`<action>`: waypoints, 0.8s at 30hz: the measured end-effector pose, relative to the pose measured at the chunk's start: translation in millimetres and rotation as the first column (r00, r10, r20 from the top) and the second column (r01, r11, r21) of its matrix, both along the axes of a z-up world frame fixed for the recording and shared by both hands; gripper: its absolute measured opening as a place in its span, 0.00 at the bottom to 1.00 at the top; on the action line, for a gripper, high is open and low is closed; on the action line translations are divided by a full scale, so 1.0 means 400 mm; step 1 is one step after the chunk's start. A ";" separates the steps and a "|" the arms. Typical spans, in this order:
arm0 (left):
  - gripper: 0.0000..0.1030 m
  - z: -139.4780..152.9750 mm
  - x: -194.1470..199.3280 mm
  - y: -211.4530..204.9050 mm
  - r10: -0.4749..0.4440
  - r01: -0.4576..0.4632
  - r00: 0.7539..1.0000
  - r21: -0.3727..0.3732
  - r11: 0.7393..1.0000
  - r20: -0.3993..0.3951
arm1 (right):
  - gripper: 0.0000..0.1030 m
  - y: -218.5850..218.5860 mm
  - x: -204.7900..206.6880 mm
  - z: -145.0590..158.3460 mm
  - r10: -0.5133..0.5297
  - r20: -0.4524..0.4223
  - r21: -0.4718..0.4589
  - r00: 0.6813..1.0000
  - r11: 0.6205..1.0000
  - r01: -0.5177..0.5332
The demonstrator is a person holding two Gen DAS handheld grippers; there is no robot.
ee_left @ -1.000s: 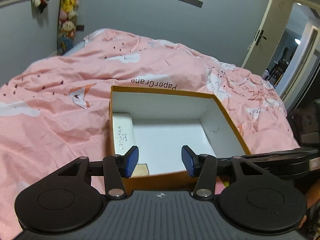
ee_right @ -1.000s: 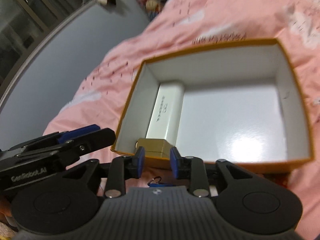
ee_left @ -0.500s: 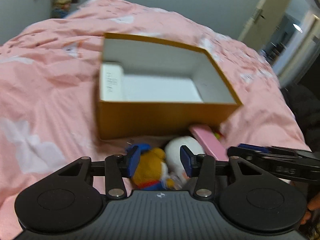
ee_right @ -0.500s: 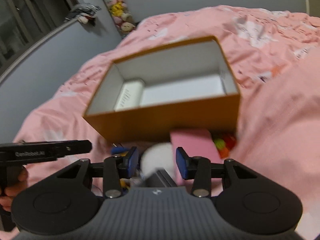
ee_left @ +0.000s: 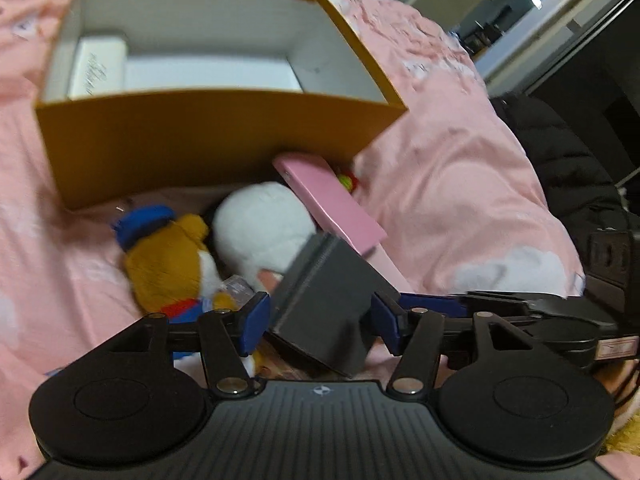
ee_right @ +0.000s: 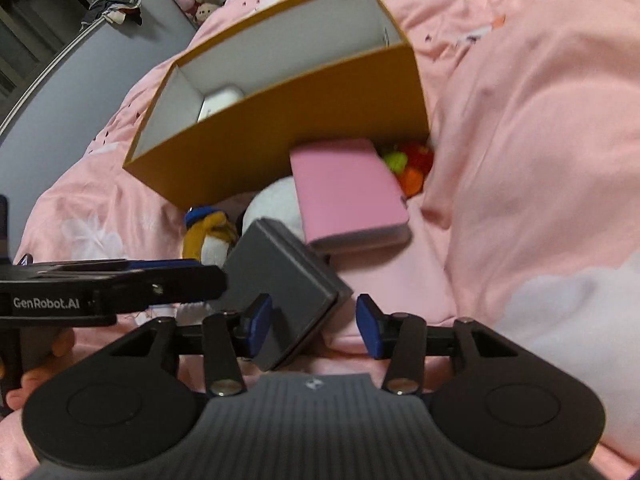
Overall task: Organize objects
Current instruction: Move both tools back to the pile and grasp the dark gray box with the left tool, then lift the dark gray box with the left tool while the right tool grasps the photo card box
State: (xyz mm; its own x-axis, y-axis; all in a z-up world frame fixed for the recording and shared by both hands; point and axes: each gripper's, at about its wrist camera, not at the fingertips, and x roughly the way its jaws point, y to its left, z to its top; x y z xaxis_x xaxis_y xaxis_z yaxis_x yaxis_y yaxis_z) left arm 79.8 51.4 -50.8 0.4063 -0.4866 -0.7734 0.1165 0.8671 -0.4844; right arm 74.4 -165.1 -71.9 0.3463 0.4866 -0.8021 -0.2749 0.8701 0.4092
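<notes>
An open orange box [ee_left: 216, 136] [ee_right: 296, 120] with a white inside sits on the pink bed and holds a white carton [ee_left: 98, 66]. In front of it lie a dark grey box [ee_left: 324, 300] [ee_right: 284, 280], a pink box [ee_left: 328, 200] [ee_right: 348, 192], a white plush [ee_left: 260, 224] and a duck plush with a blue cap [ee_left: 168, 252]. My left gripper [ee_left: 320, 322] is open, its fingers either side of the grey box. My right gripper [ee_right: 314, 322] is open, with the grey box's corner between its fingers.
Small red, green and orange plush balls [ee_right: 408, 164] lie beside the pink box. Rumpled pink bedding [ee_right: 520, 160] rises on the right. A dark coat [ee_left: 560, 160] lies past the bed's right edge. A doorway [ee_left: 500, 20] is at the far right.
Both grippers have pulled back from over the orange box and dropped low in front of it. The right gripper let go of a gold object into the box and opened wider.
</notes>
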 end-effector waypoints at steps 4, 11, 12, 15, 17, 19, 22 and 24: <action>0.67 -0.016 0.016 -0.004 0.002 -0.002 1.000 -0.004 1.000 -0.016 | 0.37 -0.010 0.005 -0.011 -0.016 -0.026 0.058 1.000 0.998 0.017; 0.69 -0.085 0.064 -0.017 -0.034 0.028 0.994 -0.058 0.998 -0.104 | 0.25 -0.032 0.019 -0.007 -0.082 -0.017 0.066 0.996 0.994 0.083; 0.70 -0.093 0.067 -0.022 -0.043 0.034 0.993 -0.074 0.997 -0.112 | 0.24 -0.032 0.021 -0.009 -0.088 -0.015 0.056 0.996 0.994 0.089; 0.62 -0.088 0.062 -0.029 -0.048 0.042 0.994 -0.059 0.997 -0.101 | 0.23 -0.036 0.026 -0.017 -0.094 -0.027 0.058 0.995 0.994 0.096; 0.59 -0.082 0.053 -0.026 -0.037 0.031 0.995 -0.059 0.998 -0.092 | 0.23 -0.034 0.026 -0.016 -0.092 -0.026 0.058 0.995 0.994 0.093; 0.55 -0.072 0.044 -0.024 -0.028 0.023 0.996 -0.059 0.998 -0.080 | 0.23 -0.033 0.026 -0.015 -0.091 -0.018 0.046 0.996 0.995 0.092; 0.48 -0.048 0.029 -0.021 -0.016 0.013 0.999 -0.051 0.999 -0.047 | 0.24 -0.035 0.026 -0.014 -0.095 -0.017 0.042 0.995 0.994 0.096; 0.44 -0.033 0.019 -0.020 -0.009 0.008 1.000 -0.050 0.999 -0.030 | 0.25 -0.036 0.024 -0.011 -0.094 -0.012 0.044 0.996 0.995 0.094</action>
State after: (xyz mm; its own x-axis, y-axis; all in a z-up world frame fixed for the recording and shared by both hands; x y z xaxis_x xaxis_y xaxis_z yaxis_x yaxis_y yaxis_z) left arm 87.6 43.3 -63.9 0.3790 -0.5284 -0.7597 0.1083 0.8406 -0.5307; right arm 84.1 -179.3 -76.2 0.3847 0.4877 -0.7837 -0.1888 0.8726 0.4504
